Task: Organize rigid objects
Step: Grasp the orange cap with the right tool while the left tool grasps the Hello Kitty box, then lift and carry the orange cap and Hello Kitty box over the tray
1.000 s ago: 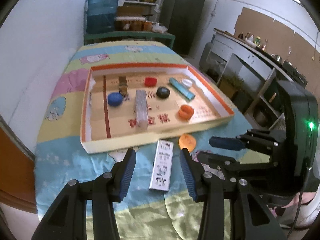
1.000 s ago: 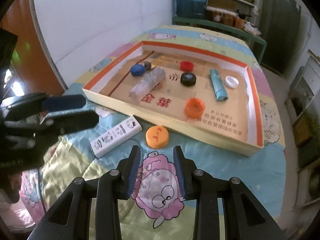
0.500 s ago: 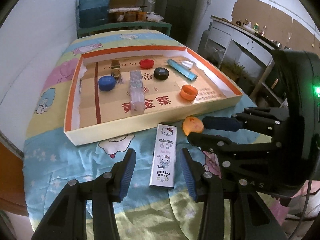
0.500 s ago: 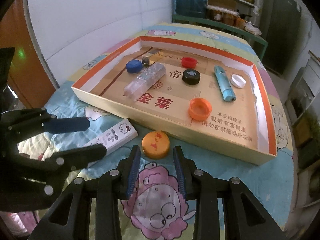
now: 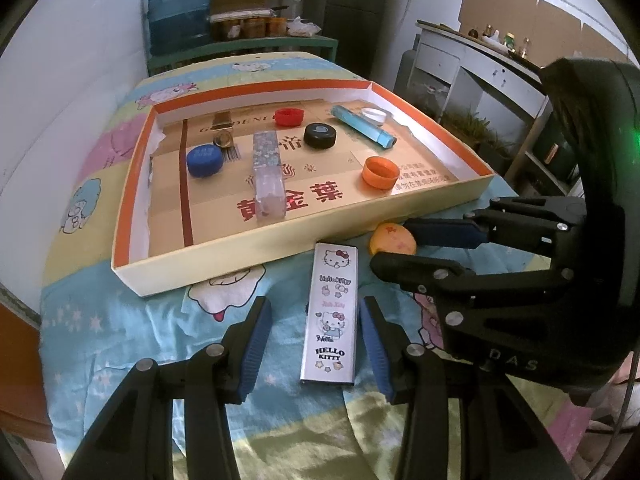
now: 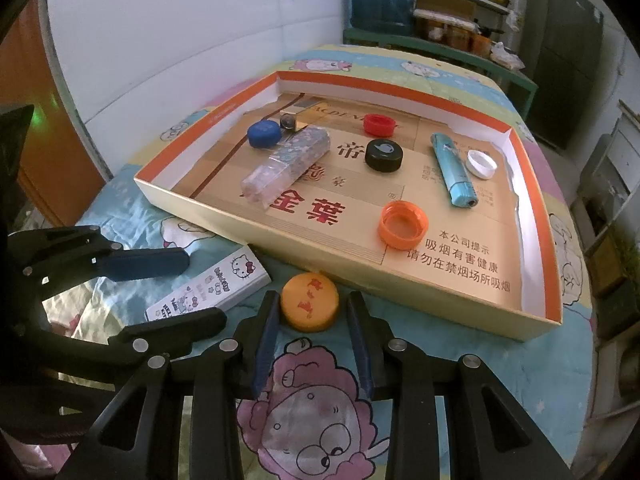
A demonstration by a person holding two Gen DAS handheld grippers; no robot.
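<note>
A silver Hello Kitty box (image 5: 331, 312) lies on the cartoon bedsheet in front of the tray. My left gripper (image 5: 314, 308) is open and straddles it, with a gap at each pad. In the right wrist view the left gripper (image 6: 206, 290) shows over the same box (image 6: 236, 276). A yellow-orange cap (image 6: 310, 302) lies flat beside the box, close to the tray wall. My right gripper (image 6: 312, 300) is open, its fingertips on either side of the cap without pressing it. From the left wrist view, the right gripper (image 5: 394, 246) partly hides that cap (image 5: 390, 234).
The shallow cardboard tray (image 6: 460, 296) with an orange rim holds a blue cap (image 6: 264, 134), red cap (image 6: 378, 124), black cap (image 6: 383, 155), white cap (image 6: 481, 164), open orange cap (image 6: 403, 226), blue tube (image 6: 454, 174) and clear glitter case (image 6: 286, 168). A white wall runs along the left.
Both grippers came down and forward. The Hello Kitty box now lies deeper between the left fingers. The orange cap, earlier ahead of the right fingertips, now sits between them.
</note>
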